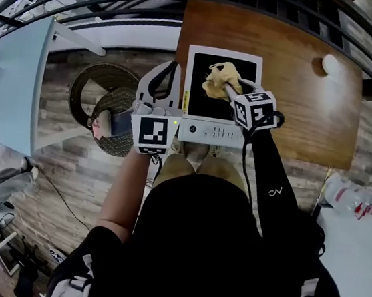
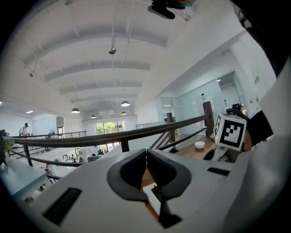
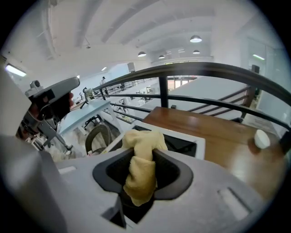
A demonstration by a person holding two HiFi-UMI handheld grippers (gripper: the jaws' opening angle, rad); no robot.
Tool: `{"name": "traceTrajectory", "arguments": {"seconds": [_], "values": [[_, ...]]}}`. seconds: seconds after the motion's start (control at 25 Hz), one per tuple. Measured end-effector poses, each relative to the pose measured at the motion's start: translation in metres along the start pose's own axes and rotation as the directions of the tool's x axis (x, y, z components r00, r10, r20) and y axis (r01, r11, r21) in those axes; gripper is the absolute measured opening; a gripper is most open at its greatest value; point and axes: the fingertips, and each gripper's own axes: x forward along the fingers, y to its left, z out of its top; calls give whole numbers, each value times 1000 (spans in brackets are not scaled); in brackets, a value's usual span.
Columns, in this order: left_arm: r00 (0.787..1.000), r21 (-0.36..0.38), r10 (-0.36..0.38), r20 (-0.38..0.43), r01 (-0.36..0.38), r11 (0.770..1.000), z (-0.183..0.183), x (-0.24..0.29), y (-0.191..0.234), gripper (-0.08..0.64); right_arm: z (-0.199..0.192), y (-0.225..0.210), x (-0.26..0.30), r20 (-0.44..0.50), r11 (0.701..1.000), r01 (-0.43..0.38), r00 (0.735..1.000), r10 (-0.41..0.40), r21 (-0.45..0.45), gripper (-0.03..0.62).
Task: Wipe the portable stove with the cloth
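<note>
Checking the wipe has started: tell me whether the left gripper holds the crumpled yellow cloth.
No, the crumpled yellow cloth is pinched between the right gripper's jaws; the left gripper's jaws are together on nothing.

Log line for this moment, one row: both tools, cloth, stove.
left tool: shut, empty, at left edge of stove | right tool: shut on cloth | cloth: bunched, over stove's black top | contact: cannot tell

A brown wooden table [image 1: 312, 106] stands by a dark railing [image 2: 126, 135] on the far side. Left of it, on grey plank floor [image 1: 55, 175], are a round woven chair [image 1: 102, 87] and a pale blue table [image 1: 11, 89]. The white beamed ceiling [image 2: 91, 50] carries round hanging lamps [image 2: 125, 103], with glass walls [image 2: 195, 100] at right
</note>
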Motion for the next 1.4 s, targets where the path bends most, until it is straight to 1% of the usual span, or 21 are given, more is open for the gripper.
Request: {"name": "traceTrajectory", "arguments": {"seconds": [0.2,0.36,0.44,0.52,0.64,0.76,0.84,0.92,1.04,1.2,1.32,1.4], "values": [[999,13,-51,12,51,999,5,11,-23,12,-32,-69,-34,-19,989,135,991,-134,65,124],[997,21,-81,17,80,997,9,15,-38,12,-57,-111,-61,-45,966,240,970,-237,91,124],[996,22,-92,15,92,996,9,15,-45,12,-66,-125,-72,-46,956,272,962,-268,107,124],[995,22,-102,13,101,995,8,14,-51,12,-68,-127,-80,-32,955,273,962,-271,116,124],[993,23,-115,18,114,993,9,9,-57,12,-55,-112,-90,22,964,243,969,-247,112,124],[993,26,-113,27,112,993,11,0,-52,12,-25,-82,-99,108,976,197,972,-206,94,124],[994,26,-102,29,101,995,12,-8,-45,12,-4,-53,-100,154,986,149,975,-158,67,124],[995,25,-90,33,89,996,12,-18,-38,12,12,-18,-94,182,996,87,979,-91,32,124],[997,28,-74,38,73,997,12,-33,-23,12,22,41,-74,185,1000,-20,983,22,-17,124],[998,23,-56,36,55,998,7,-51,4,12,24,114,-43,156,988,-145,976,152,-56,124],[998,8,-47,35,47,999,1,-65,23,12,15,153,-20,122,979,-196,972,203,-63,124],[998,14,-45,31,45,999,-4,-73,30,12,6,169,-6,100,973,-229,968,231,-33,124]]}}
